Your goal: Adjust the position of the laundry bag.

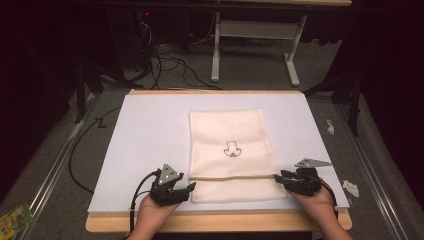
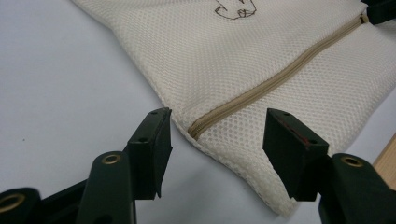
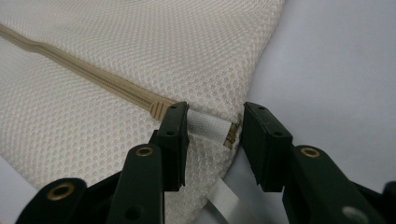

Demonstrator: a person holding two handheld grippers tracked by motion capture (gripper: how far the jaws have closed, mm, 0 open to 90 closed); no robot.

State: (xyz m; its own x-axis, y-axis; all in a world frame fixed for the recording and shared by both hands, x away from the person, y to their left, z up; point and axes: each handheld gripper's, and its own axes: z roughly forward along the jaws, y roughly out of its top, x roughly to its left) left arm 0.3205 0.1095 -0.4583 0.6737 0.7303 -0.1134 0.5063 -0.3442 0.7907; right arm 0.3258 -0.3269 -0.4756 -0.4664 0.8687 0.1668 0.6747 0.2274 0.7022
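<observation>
A cream mesh bag (image 1: 232,152) lies flat on the white board (image 1: 145,145), with a small black drawing (image 1: 231,149) in its middle and a tan zipper (image 1: 232,177) across its near end. My left gripper (image 1: 191,188) is open at the bag's near left corner; its jaws straddle the zipper's end (image 2: 198,129) just above the mesh (image 2: 243,51). At the right edge my right gripper (image 1: 278,178) is also open. Its jaws flank the zipper's white tab (image 3: 208,126) and the brass pull (image 3: 230,134), and the zipper (image 3: 93,77) runs away to the left.
The board rests on a wooden table whose front edge (image 1: 225,221) shows between the person's hands. Cables (image 1: 170,65) and a white table frame (image 1: 216,50) are on the floor behind. Paper scraps (image 1: 351,187) lie at the right, a green packet (image 1: 14,217) at the lower left.
</observation>
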